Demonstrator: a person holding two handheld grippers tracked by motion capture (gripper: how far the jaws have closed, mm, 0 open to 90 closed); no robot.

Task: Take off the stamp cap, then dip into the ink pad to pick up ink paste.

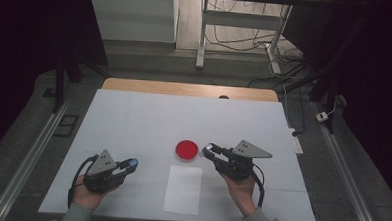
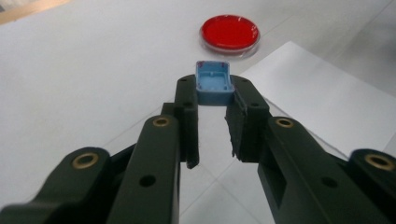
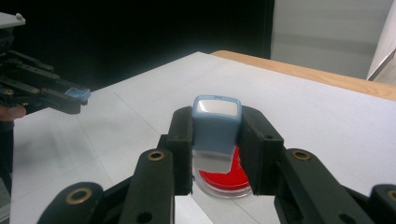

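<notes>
My left gripper [image 1: 131, 163] [image 2: 214, 91] is shut on a small hollow blue cap [image 2: 214, 84], held at the fingertips with its open side up. It also appears at the left of the right gripper view as the left gripper [image 3: 77, 97]. My right gripper [image 1: 208, 150] [image 3: 215, 122] is shut on a light blue block with a shiny pale face [image 3: 216, 125], held just above a round red dish [image 1: 187, 150] [image 2: 230, 33] [image 3: 224, 179] on the white table [image 1: 143, 123]. The red dish lies between the two grippers, nearer the right one.
A white sheet of paper [image 1: 183, 189] [image 2: 322, 100] lies in front of the red dish near the table's front edge. A wooden strip [image 1: 190, 89] runs along the table's far edge. Desk legs and cables [image 1: 267, 43] stand on the floor beyond.
</notes>
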